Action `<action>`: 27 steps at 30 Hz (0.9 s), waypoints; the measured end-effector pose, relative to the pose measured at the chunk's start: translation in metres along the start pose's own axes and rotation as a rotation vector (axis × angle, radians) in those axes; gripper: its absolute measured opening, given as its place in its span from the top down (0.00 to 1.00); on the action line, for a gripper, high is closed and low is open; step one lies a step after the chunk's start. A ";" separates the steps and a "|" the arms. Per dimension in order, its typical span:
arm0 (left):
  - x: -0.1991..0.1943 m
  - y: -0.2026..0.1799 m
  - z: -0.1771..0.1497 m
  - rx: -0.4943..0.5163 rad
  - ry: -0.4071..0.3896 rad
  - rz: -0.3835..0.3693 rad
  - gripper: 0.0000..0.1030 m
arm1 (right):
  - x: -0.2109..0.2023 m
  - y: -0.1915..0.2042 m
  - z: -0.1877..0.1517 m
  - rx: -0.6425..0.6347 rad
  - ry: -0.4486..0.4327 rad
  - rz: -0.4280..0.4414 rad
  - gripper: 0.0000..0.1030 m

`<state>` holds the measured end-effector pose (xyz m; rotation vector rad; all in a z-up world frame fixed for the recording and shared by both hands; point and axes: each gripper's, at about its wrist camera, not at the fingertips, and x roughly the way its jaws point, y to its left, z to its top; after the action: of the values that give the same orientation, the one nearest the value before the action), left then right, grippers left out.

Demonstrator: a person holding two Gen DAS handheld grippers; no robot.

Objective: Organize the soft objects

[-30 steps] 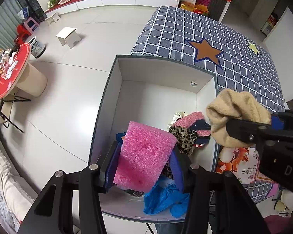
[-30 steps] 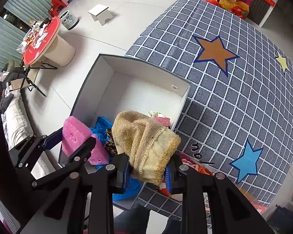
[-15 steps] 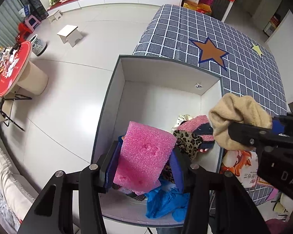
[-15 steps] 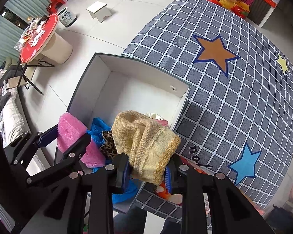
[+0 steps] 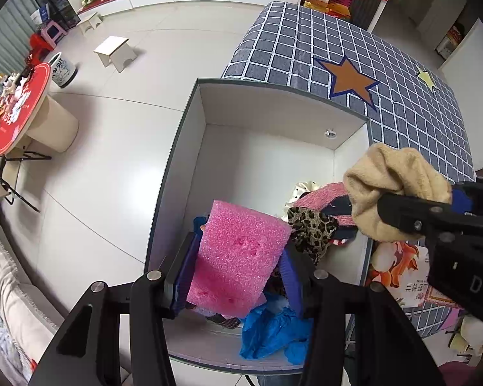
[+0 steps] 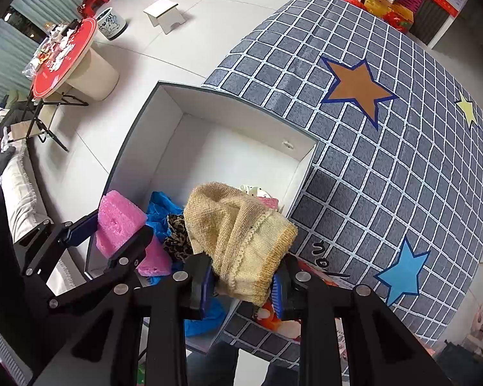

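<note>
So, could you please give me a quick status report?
Left hand-held gripper shut on pink sponge. Right hand-held gripper shut on beige sock. Both above box.

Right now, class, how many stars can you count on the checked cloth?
3 in the right wrist view: an orange star farthest back, a small yellow star at the right edge, a blue star nearest. Others may be hidden.

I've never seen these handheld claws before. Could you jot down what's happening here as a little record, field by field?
Left claw: shut on the pink foam block, held above the box
Right claw: shut on a beige knitted cloth
Box: open, white inside, sitting at the edge of the checked table cover
Already in box: blue crumpled cloth, leopard-print fabric, a pink and dark item
Box's far half: bare
</note>
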<state>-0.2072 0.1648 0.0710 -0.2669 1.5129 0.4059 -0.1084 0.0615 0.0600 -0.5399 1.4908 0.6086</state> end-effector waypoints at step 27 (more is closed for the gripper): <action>-0.107 0.019 -0.075 0.093 -0.138 -0.071 0.09 | -0.050 0.003 -0.054 -0.034 -0.030 -0.014 0.08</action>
<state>-0.2848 0.1412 0.1750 -0.2144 1.3785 0.2910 -0.1499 0.0261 0.1088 -0.5653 1.4497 0.6291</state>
